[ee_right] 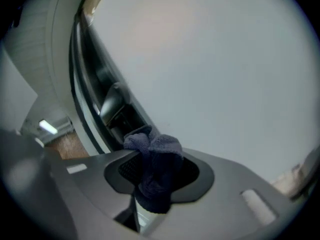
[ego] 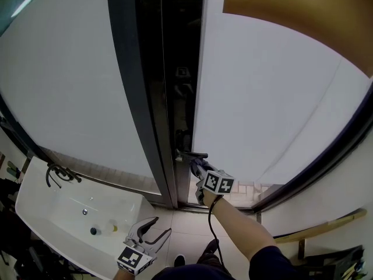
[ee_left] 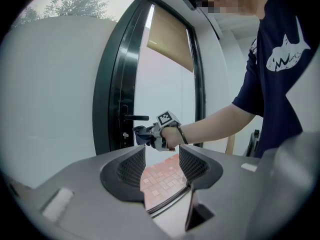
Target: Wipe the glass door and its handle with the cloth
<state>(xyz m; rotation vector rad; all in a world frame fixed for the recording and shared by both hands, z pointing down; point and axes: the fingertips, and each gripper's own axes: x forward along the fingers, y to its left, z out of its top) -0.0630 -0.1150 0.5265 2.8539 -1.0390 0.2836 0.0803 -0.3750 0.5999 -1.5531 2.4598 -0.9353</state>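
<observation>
The glass door (ego: 274, 92) stands in a dark frame (ego: 137, 98), with its black lever handle (ego: 193, 154) at the frame's edge. My right gripper (ego: 196, 165) is shut on a dark blue cloth (ee_right: 156, 166) and holds it just below the handle (ee_left: 136, 117), close to the glass (ee_right: 215, 69). Whether the cloth (ee_left: 142, 134) touches the handle cannot be told. The handle (ee_right: 113, 102) lies up and to the left of the cloth. My left gripper (ego: 150, 231) hangs low near the floor, open and with nothing in it, pointing toward the door.
A white washbasin (ego: 46, 212) with a dark tap (ego: 58, 172) stands at the lower left, beside my left gripper. A brown blind (ego: 303, 16) covers the top right of the glass. A wooden pole (ego: 323, 227) lies at the lower right. Pale tiles (ee_left: 162, 176) show beyond the door.
</observation>
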